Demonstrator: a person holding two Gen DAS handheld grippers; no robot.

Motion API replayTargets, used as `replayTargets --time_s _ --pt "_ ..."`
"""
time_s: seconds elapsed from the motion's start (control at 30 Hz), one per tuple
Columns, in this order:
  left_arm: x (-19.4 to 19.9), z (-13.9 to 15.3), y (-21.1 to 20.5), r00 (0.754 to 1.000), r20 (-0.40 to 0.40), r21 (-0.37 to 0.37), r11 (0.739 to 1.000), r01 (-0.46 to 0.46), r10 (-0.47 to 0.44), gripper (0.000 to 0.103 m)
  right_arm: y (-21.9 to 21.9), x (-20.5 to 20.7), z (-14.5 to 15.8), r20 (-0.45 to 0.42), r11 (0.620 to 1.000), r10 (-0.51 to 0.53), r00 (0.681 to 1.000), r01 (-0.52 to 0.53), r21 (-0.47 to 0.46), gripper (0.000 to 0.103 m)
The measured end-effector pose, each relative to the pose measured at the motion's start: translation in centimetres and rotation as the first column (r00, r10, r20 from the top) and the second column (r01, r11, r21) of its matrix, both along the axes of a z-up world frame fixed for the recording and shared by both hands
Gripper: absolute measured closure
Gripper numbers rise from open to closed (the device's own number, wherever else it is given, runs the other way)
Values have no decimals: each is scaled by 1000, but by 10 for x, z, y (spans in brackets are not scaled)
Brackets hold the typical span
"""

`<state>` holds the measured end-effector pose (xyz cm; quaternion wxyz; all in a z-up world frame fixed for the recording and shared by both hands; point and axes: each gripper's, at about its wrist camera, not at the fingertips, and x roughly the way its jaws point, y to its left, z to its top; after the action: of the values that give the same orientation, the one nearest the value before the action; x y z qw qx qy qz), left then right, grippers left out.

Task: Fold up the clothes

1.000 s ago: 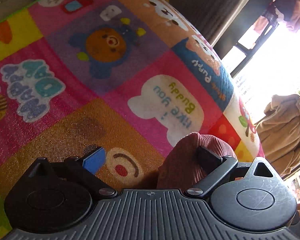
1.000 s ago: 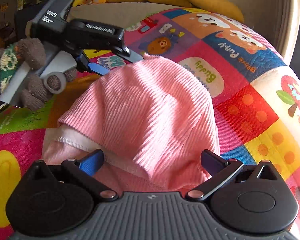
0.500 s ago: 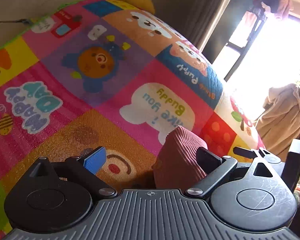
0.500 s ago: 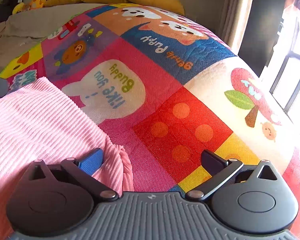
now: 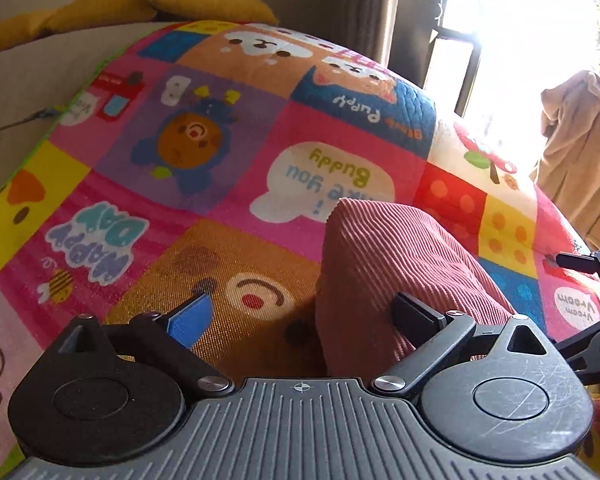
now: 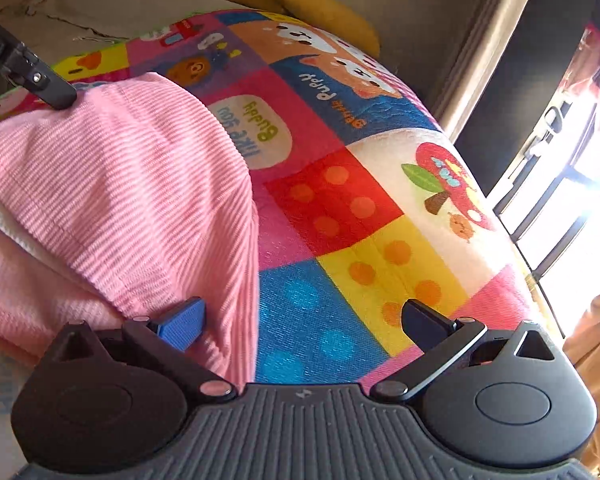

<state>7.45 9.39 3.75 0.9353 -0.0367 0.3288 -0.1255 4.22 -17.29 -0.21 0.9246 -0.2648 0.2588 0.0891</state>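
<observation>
left tool (image 5: 304,314): open, right finger touching the garment (image 5: 396,264) | right tool (image 6: 304,322): open, garment's edge lies at its blue finger | garment: pink ribbed, folded, lying on the mat (image 6: 340,208)

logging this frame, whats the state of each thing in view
left hand-held gripper: open, holding nothing
right hand-held gripper: open, holding nothing
pink ribbed garment: folded over on itself, lying on the mat
play mat: spread flat under the garment
tan cloth: draped by the window
</observation>
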Motion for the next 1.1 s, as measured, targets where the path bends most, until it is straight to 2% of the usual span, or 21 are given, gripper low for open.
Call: replayTargets --time_s 0.07,0.17,0.27,0.33,0.4,0.47,0.53,0.7,0.87,0.93,1.1 --pt "-2 0 -3 1000 -1 13 1000 5 -5 4 -4 -4 13 10 999 2 1000 -2 47 0" --pt "-2 -2 -6 1000 -8 20 1000 14 -14 4 -2 -18 38 46 989 67 997 -73 128 0" --pt "-1 -4 -8 1000 -16 24 999 23 -23 4 5 -27 61 48 949 165 985 -172 263 0" --pt "0 -5 -9 999 -27 18 999 41 -40 4 18 -23 63 34 937 187 982 -189 295 0" --pt "1 -2 -9 998 -31 5 998 63 -62 4 35 -12 49 19 955 182 983 -181 236 0" --pt "11 3 -6 999 -20 -19 999 30 -30 4 49 0 24 -61 975 171 983 -160 156 0" --pt "20 8 -3 1000 -10 -44 999 -3 3 4 49 -1 9 -59 974 171 984 -160 158 0" --pt "46 19 4 997 9 -99 992 -82 83 4 40 0 7 -81 971 168 983 -150 186 0" --pt "91 -16 -18 993 -82 46 996 -79 83 3 34 -5 3 -67 971 162 985 -147 190 0" --pt "97 -31 -21 992 -95 77 994 -79 87 2 33 -5 2 -66 971 161 985 -145 192 0" --pt "95 -34 -14 989 -94 43 993 -107 111 1 32 -3 2 -71 969 161 984 -144 201 0"
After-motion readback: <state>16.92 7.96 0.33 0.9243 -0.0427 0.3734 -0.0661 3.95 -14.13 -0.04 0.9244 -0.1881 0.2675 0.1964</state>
